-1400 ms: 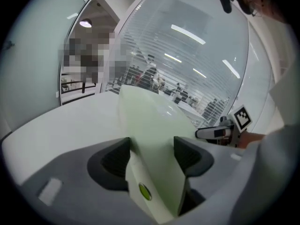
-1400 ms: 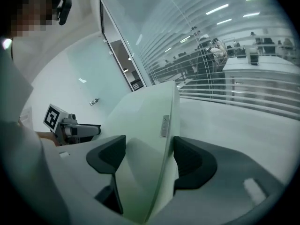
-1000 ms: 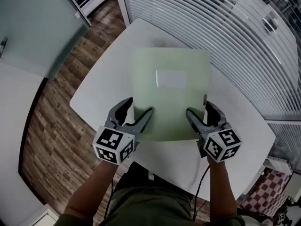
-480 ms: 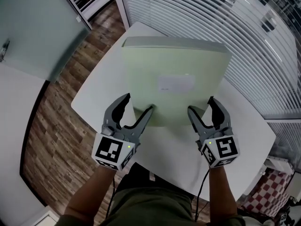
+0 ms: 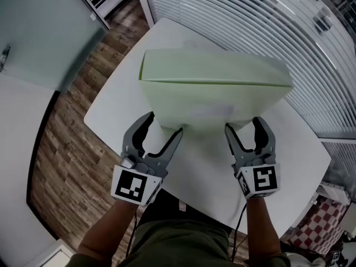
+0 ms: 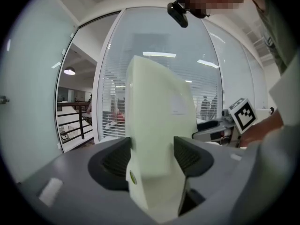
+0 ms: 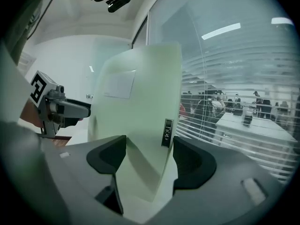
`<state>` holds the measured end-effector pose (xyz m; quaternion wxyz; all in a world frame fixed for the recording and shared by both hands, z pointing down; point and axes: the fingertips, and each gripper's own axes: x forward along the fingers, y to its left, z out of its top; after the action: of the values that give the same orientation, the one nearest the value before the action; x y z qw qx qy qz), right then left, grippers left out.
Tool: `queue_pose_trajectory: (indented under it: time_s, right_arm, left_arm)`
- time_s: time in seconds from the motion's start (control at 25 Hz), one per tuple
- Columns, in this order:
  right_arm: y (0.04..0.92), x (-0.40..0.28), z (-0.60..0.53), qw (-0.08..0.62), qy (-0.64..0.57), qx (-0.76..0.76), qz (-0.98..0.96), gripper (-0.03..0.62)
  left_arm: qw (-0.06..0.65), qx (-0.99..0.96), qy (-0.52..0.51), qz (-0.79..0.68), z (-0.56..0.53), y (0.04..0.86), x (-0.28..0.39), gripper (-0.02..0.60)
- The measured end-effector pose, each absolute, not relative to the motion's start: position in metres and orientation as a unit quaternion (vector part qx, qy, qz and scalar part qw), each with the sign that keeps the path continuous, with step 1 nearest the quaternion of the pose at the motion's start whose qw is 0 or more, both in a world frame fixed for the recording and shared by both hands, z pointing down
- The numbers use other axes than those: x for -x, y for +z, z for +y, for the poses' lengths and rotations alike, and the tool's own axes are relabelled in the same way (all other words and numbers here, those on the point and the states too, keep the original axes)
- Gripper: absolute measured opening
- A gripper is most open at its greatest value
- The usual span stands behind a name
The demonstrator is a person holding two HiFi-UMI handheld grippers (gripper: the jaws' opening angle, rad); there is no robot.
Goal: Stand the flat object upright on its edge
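From my remote seat, one pale green folder [image 5: 211, 93] stands close to upright over the middle of the single white table [image 5: 289, 166]. Its top edge faces the head camera, and its front is so foreshortened that the pale label on it is only a smear. I cannot tell whether its lower edge rests on the tabletop: the head view blurs that line, and both gripper views cut it off behind the grey gripper bodies.

Two grippers hold it. The left gripper [image 5: 164, 124] has its ribbed dark pads pressed against both sides of the folder's near left corner. The right gripper [image 5: 243, 124] clamps the near right corner the same way. Each carries one cube with black-and-white square markers.

The folder looks smooth, matte and thick, with rounded corners. The left gripper view shows one small green dot [image 6: 132, 176] low on its edge. The right gripper view shows one narrow dark tag [image 7: 167, 132] on the spine; its print is too small to read.

Slatted blinds [image 5: 250, 15] run behind the table, and wood-plank floor [image 5: 61, 149] lies to its left.
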<state>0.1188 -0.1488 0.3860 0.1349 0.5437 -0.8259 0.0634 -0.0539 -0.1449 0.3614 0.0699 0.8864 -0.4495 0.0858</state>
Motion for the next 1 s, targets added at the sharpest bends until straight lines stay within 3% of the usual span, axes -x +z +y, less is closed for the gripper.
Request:
queue_pose_trajectory:
  time_s: [1.0]
  right_arm:
    - [0.427,-0.103,-0.140,0.166,0.023,-0.565,-0.808,0.322]
  left_arm:
    - [0.016,-0.881,0.148,-0.449,-0.131,0.413,0.068,0.284]
